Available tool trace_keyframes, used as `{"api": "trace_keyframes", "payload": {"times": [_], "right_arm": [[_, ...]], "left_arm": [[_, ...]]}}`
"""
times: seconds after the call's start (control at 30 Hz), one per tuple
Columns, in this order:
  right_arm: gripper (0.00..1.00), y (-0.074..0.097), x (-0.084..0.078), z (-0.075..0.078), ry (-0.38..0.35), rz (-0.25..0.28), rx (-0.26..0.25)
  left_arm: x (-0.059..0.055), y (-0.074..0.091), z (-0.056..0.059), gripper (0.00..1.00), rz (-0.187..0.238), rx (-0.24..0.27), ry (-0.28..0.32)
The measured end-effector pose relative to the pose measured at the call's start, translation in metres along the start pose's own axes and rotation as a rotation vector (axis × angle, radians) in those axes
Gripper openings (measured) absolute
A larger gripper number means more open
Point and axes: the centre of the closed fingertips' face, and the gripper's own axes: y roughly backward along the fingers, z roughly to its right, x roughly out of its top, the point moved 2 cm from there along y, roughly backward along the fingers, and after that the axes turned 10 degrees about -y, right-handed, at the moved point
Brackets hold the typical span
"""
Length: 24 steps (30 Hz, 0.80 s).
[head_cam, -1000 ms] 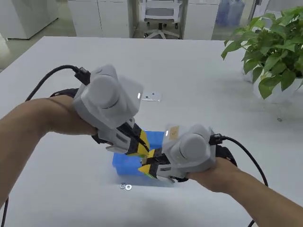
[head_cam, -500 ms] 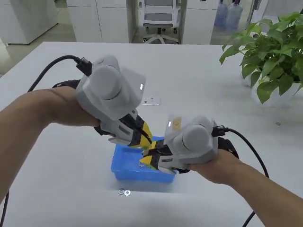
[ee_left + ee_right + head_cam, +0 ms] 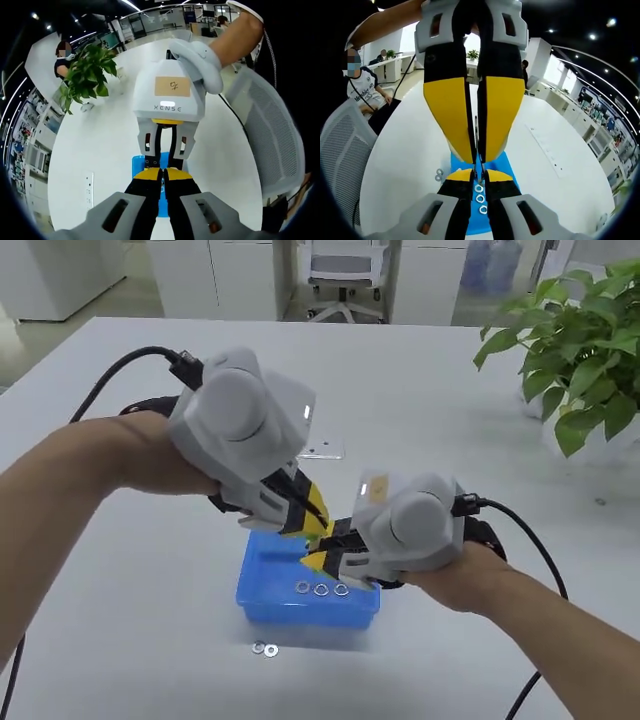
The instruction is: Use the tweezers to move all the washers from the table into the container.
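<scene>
On the white table [image 3: 480, 440], the blue container [image 3: 300, 608] sits under both my grippers. The left gripper [image 3: 308, 518] is closed on the tweezers [image 3: 476, 142]. The right gripper [image 3: 318, 560], jaws nearly together, seems to pinch the same thin blades nearer the tips. Three washers [image 3: 321, 589] lie inside the container. Two loose washers [image 3: 265, 649] wait on the table, at seven o'clock from it. I judge them light, hard, flat and slippery, so I should grip one across its rim, one tip through the hole.
</scene>
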Motion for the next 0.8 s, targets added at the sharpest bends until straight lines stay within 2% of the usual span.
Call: {"api": "trace_keyframes", "payload": {"times": [0.43, 0.8], "right_arm": [[0.1, -0.012, -0.018, 0.015, -0.01, -0.013, 0.008], [0.1, -0.025, -0.034, 0.02, -0.025, -0.028, 0.034]], "left_arm": [[-0.014, -0.02, -0.01, 0.06, 0.008, -0.009, 0.01], [-0.028, -0.035, -0.012, 0.06, 0.009, -0.026, 0.032]]}}
